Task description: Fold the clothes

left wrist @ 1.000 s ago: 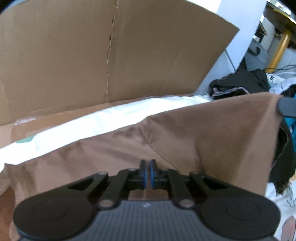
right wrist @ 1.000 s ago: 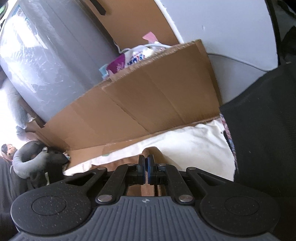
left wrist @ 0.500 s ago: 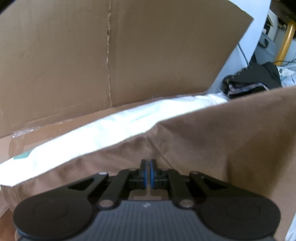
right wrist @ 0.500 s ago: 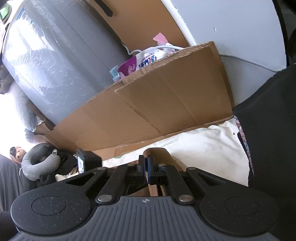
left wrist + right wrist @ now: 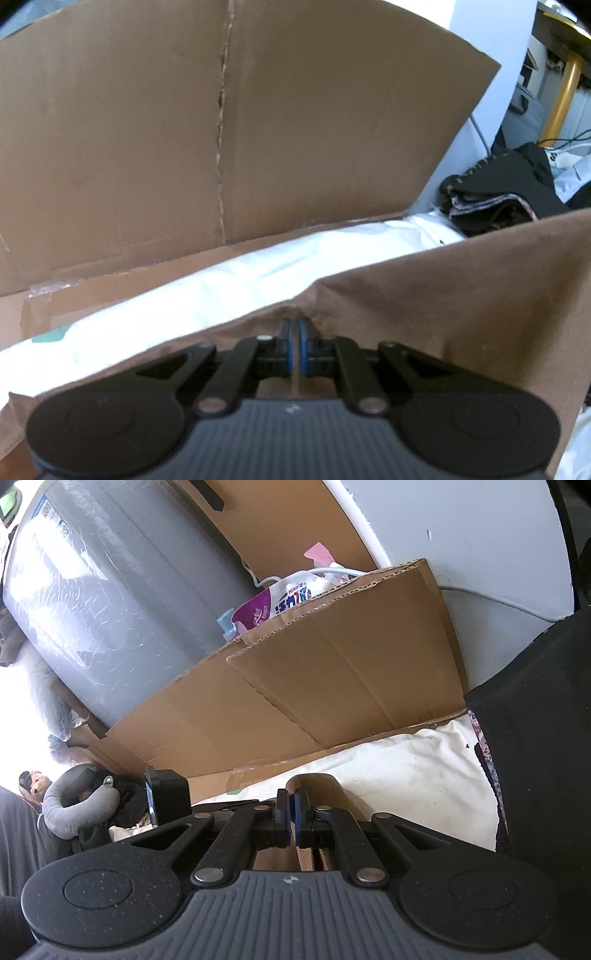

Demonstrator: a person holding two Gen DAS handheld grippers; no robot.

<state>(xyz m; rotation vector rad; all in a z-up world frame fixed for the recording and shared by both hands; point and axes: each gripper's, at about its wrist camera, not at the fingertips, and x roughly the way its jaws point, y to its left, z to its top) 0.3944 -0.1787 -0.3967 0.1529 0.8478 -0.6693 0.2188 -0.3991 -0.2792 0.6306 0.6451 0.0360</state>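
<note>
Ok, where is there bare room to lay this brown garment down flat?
The white sheet lies bare between the cardboard wall and the brown garment pinched in both the left gripper and right gripper. It is crowded toward the dark clothes pile on the right.

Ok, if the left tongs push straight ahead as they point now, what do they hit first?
The left tongs are shut on the brown cloth; beyond it probably the white sheet, then the cardboard wall.

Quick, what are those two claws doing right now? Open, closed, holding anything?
Left claw: closed, pinching the edge of the brown garment.
Right claw: closed, pinching a fold of the same brown garment.
</note>
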